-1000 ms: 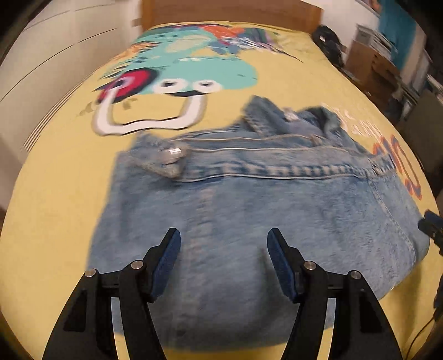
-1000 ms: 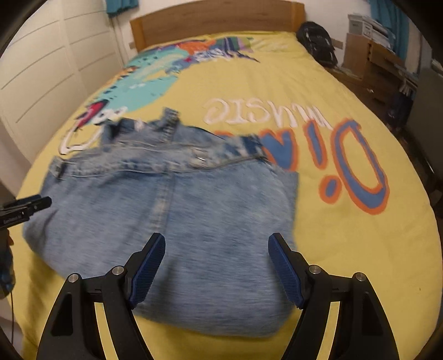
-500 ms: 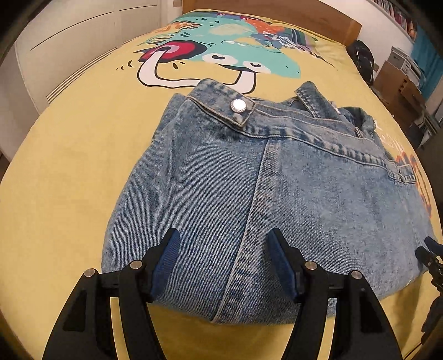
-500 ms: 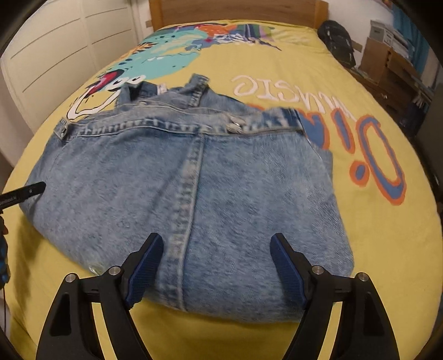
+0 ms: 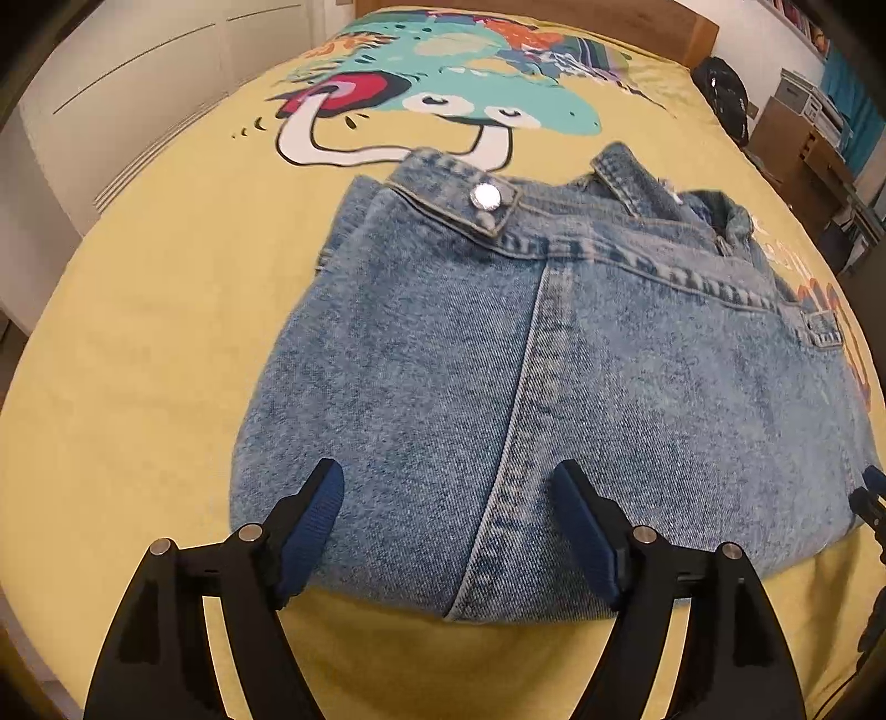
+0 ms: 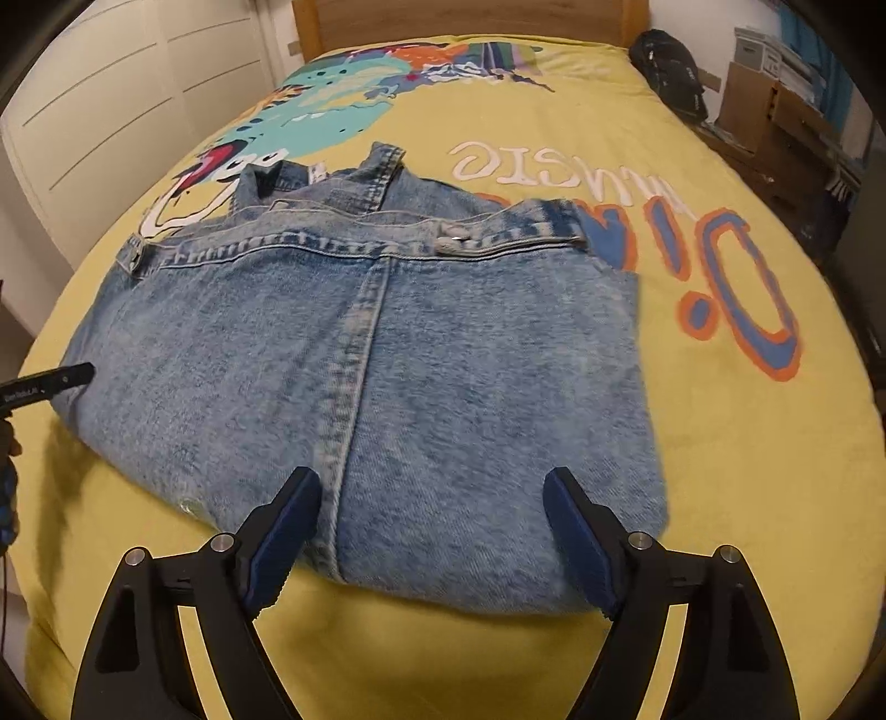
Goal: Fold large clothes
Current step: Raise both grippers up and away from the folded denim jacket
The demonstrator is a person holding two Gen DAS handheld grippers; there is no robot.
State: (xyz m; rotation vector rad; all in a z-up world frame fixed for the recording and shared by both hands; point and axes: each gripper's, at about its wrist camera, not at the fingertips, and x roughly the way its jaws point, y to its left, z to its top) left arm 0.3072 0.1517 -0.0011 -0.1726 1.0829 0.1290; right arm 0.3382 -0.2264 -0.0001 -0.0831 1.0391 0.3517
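A pair of blue denim jeans (image 5: 554,376) lies folded in a thick stack on the yellow bed cover (image 5: 166,332), waistband and silver button (image 5: 486,196) at the far side. It also shows in the right wrist view (image 6: 387,376). My left gripper (image 5: 448,531) is open and empty, its blue pads over the near left edge of the stack. My right gripper (image 6: 432,531) is open and empty over the near right edge. The tip of the left gripper (image 6: 50,382) shows at the left edge of the right wrist view.
The bed cover (image 6: 747,471) carries a cartoon print (image 5: 443,83) and lettering (image 6: 720,277). A wooden headboard (image 6: 470,22) stands at the far end. A white wardrobe (image 6: 111,111) is on the left; a black bag (image 6: 670,72) and boxes (image 6: 775,111) on the right.
Both grippers have moved closer to and lower over the near edge of the jeans. The jeans have settled flat and fill more of both views. Both stay open.
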